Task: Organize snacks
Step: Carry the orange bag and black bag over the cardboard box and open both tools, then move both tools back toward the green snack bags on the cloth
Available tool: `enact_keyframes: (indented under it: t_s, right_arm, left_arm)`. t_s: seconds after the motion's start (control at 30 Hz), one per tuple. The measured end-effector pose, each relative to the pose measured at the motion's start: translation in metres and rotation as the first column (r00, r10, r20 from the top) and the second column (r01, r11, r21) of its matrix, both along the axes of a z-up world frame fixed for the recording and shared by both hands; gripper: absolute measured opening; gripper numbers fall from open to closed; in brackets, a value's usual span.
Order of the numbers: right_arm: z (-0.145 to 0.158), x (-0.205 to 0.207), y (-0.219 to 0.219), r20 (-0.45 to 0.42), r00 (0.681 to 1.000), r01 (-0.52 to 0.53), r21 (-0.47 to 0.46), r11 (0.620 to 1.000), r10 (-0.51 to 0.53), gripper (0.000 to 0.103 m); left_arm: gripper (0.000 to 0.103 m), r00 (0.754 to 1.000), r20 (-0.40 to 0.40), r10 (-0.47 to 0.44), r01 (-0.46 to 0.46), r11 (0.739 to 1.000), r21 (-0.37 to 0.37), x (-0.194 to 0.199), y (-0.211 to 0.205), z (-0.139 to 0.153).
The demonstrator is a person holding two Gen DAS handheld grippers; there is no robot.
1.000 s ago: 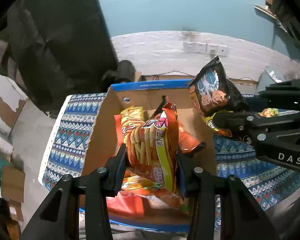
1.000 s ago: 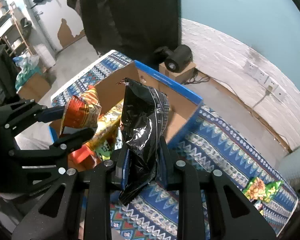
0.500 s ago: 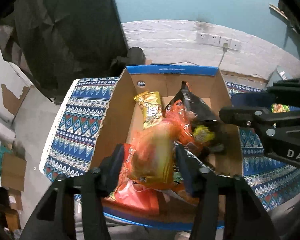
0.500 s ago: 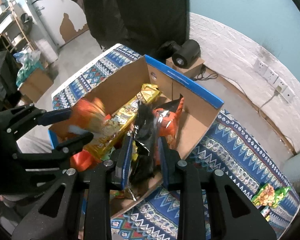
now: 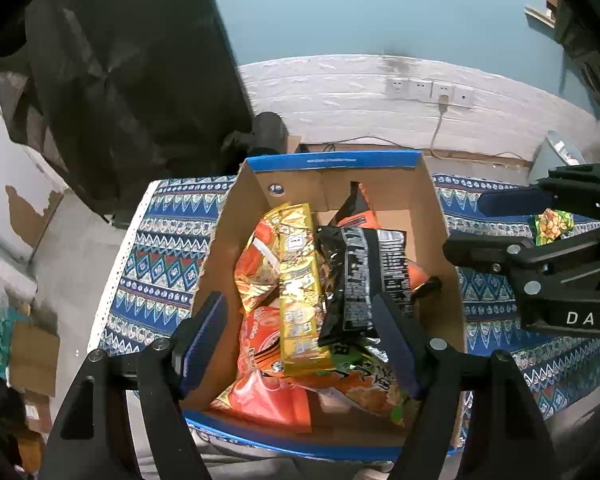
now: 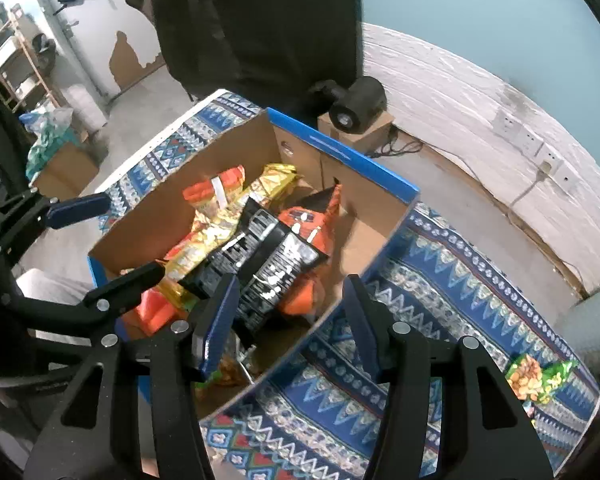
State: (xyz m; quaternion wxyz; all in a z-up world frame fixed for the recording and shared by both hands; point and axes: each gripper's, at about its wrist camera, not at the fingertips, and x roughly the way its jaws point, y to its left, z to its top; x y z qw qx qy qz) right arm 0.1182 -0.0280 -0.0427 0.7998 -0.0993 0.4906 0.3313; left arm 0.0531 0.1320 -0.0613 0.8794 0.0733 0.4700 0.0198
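Note:
An open cardboard box (image 5: 432, 216) with a blue rim stands on the patterned blue cloth (image 5: 156, 264); it also shows in the right wrist view (image 6: 384, 216). Several snack bags lie in it: a black bag (image 5: 360, 276) (image 6: 268, 260), a gold pack (image 5: 300, 280) (image 6: 216, 232) and orange bags (image 5: 260, 264). My left gripper (image 5: 300, 336) is open and empty above the box's near end. My right gripper (image 6: 288, 320) is open and empty over the box's right wall. A green snack bag (image 6: 536, 376) (image 5: 550, 226) lies on the cloth to the right.
A black speaker (image 6: 360, 100) sits on a small carton behind the box. A white wall with sockets (image 5: 428, 90) runs along the back. A dark hanging cloth (image 5: 120, 80) is at the left. A grey bin (image 6: 596, 328) stands at the right.
Both grippers have opened. The orange bag left my left gripper and the black bag left my right gripper; both now lie in the box.

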Motion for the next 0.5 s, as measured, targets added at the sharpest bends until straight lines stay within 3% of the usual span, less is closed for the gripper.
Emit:
enact_keyframes:
  t_s: [0.5]
  right_arm:
    - [0.015,-0.013,-0.049,0.047,0.998,0.043,-0.015,0.999,-0.042,0.065]
  left_arm:
    - [0.078,0.996,0.011,-0.09,0.09,0.996,0.019,-0.001,-0.045,0.006]
